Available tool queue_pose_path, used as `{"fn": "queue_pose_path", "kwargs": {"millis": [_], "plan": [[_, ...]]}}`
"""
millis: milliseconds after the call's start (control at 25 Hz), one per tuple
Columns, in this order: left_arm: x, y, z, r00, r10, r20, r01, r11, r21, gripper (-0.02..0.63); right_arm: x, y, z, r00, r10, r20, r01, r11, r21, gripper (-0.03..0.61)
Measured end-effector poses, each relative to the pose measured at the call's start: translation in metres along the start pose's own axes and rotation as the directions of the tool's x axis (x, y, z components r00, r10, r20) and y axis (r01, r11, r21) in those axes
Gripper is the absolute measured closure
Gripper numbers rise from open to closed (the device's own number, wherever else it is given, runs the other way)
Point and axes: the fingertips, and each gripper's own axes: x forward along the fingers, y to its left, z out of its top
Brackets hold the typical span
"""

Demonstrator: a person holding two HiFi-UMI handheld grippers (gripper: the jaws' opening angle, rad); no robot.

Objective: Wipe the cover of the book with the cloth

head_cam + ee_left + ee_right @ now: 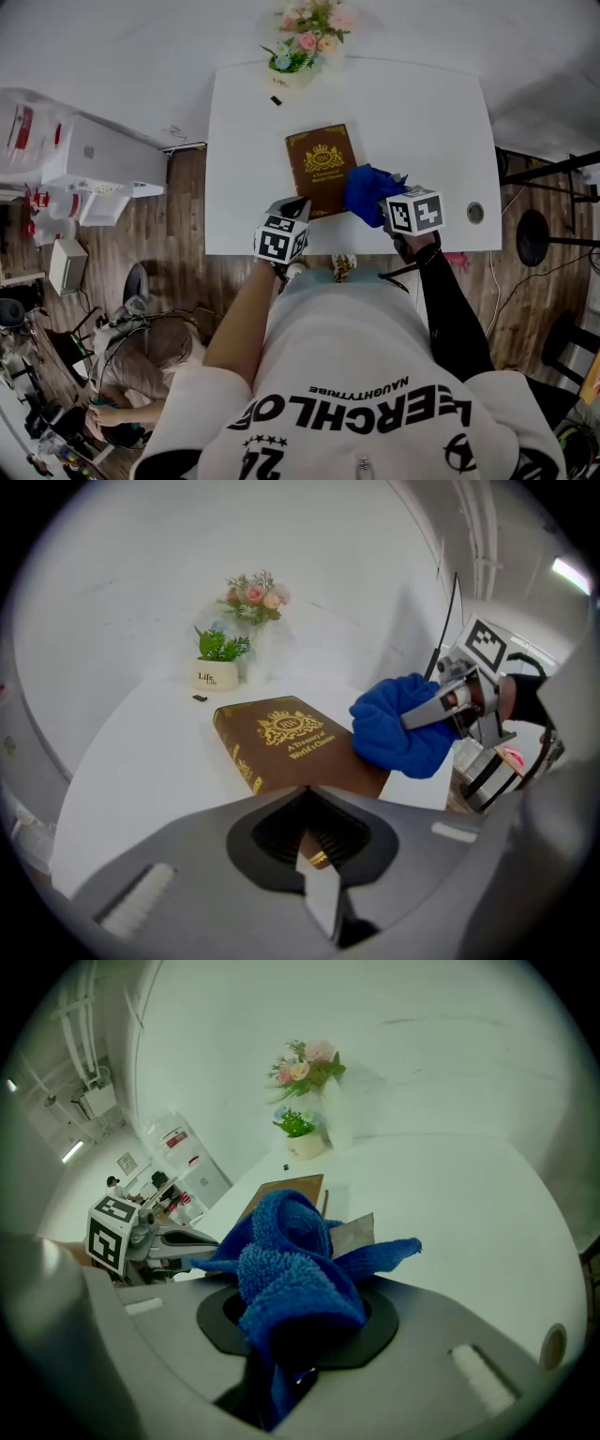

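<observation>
Book (321, 171) lengthwise toward flowers (309, 37)

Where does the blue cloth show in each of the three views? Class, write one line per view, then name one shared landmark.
Head view: blue cloth right of centre, at the book's right edge.
Left gripper view: cloth right of centre, beside the book.
Right gripper view: cloth centre foreground, bunched up.
Shared landmark: the flowers at the table's far edge.
</observation>
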Motion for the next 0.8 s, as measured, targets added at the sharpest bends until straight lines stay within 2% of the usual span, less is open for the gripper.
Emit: {"fn": "queue_pose_path", "kwargs": {"millis": [160,240,320,440,600,800], "plan": [[0.000,-0.001,0.001,1.000,0.025,-0.005,-0.025,0.999,-0.032,0.555,-0.010,-0.029,-0.004,0.999,-0.054,-0.008,0.054,0.998,0.030,0.479],[0.000,-0.001,0.001,0.999,0.031,-0.006,-0.032,0.998,-0.046,0.555,-0.011,-0.032,-0.004,0.999,-0.047,-0.011,0.048,0.998,0.028,0.479],[0.000,-0.001,0.001,0.999,0.031,-0.008,-0.032,0.997,-0.063,0.555,-0.014,-0.023,0.004,1.000,0.017,0.022,-0.017,1.000,0.024,0.479],[0.000,-0.003,0.002,0.999,0.030,-0.018,-0.031,0.997,-0.075,0.555,-0.025,-0.005,0.031,0.986,0.118,0.117,-0.123,0.992,0.032,0.479],[0.000,-0.002,0.002,0.998,0.055,-0.025,-0.056,0.997,-0.050,0.555,-0.017,0.014,0.071,0.975,0.154,0.158,-0.150,0.988,-0.037,0.479],[0.001,-0.002,0.001,0.998,0.060,-0.024,-0.061,0.997,-0.049,0.555,0.022,0.048,0.113,0.974,0.188,0.123,-0.173,0.977,-0.124,0.479]]}}
